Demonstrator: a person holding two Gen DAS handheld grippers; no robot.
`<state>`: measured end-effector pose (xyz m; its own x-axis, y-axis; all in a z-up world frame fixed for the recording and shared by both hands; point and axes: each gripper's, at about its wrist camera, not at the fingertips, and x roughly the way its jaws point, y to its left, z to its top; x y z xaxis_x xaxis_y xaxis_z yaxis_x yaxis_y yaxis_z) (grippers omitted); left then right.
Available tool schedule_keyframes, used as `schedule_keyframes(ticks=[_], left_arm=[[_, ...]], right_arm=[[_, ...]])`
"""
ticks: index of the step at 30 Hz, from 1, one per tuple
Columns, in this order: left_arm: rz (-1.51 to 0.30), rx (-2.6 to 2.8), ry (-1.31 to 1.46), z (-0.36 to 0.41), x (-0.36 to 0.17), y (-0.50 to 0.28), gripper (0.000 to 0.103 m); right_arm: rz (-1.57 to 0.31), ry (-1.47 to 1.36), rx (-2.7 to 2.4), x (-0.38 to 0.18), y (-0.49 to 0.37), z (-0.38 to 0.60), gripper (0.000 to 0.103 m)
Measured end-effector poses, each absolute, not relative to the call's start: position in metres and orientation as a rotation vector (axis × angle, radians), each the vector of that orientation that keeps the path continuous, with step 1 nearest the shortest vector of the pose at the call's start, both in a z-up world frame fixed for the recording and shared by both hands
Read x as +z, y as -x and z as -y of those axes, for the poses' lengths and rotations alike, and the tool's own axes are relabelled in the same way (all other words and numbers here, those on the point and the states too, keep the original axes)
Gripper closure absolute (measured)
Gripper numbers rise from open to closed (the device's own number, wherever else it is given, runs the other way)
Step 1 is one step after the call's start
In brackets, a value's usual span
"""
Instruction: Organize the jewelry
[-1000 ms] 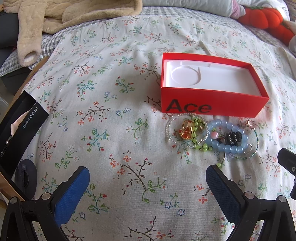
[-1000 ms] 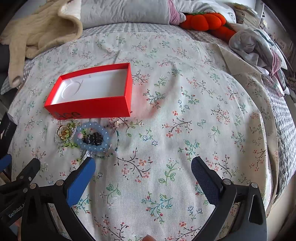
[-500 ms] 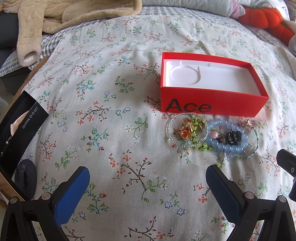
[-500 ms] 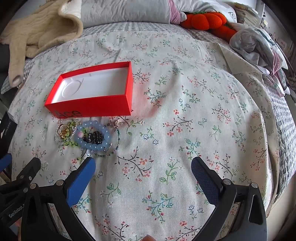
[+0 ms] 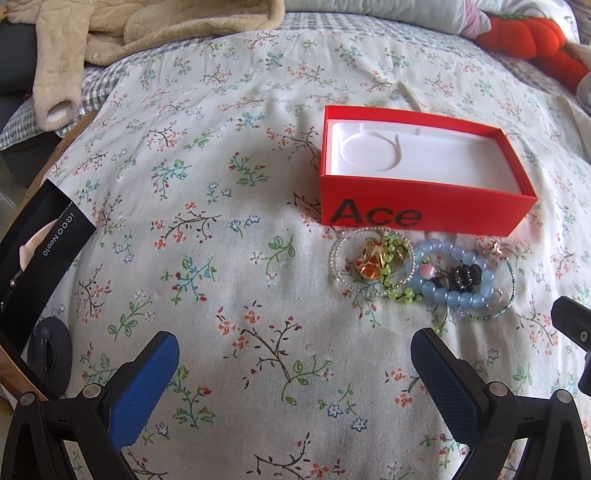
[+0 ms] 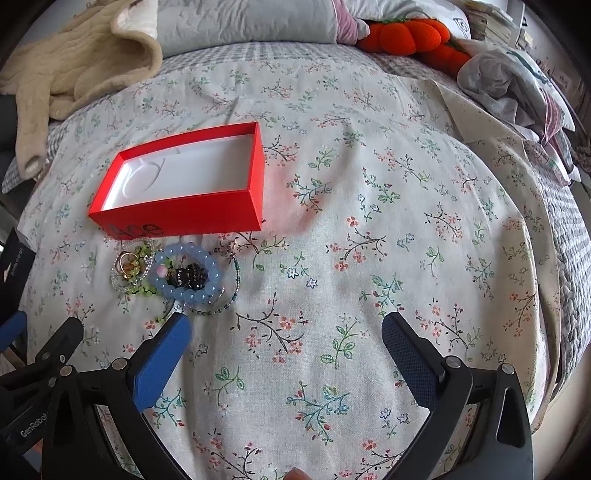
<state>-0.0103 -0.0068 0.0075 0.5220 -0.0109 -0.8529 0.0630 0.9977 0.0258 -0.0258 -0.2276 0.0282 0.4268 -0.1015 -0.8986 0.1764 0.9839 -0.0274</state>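
Note:
A red open box (image 5: 424,212) marked "Ace", with a white moulded insert, sits on the floral bedspread (image 5: 207,221); the right wrist view shows the box (image 6: 184,216) too. Just in front of it lies a heap of jewelry: a blue bead bracelet (image 5: 454,295) (image 6: 207,291), a clear bead bracelet (image 5: 338,266) around a gold-orange piece (image 5: 369,264), green beads (image 5: 400,293) and a thin chain (image 5: 511,277). My left gripper (image 5: 295,339) stands open, below-left of the heap. My right gripper (image 6: 286,325) is open too, its left finger (image 6: 166,354) just below the heap.
A beige fleece garment (image 5: 110,29) and a pillow (image 6: 251,22) lie at the far end of the bed. An orange plush (image 6: 410,35) and crumpled clothes (image 6: 517,85) are at the far right. A black box (image 5: 40,254) hangs at the left edge.
The right gripper has crept slightly forward toward the jewelry heap. The left gripper has hardly moved. Both stay open.

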Motion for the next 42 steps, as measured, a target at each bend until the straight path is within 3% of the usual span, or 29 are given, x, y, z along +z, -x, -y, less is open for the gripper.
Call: schedule_keyframes(ticks=[42], left_arm=[[-1.058, -0.086, -0.054, 0.004, 0.015, -0.003, 0.000]], right_arm=[[-1.137, -0.109, -0.152, 0.038, 0.019, 0.233, 0.000]])
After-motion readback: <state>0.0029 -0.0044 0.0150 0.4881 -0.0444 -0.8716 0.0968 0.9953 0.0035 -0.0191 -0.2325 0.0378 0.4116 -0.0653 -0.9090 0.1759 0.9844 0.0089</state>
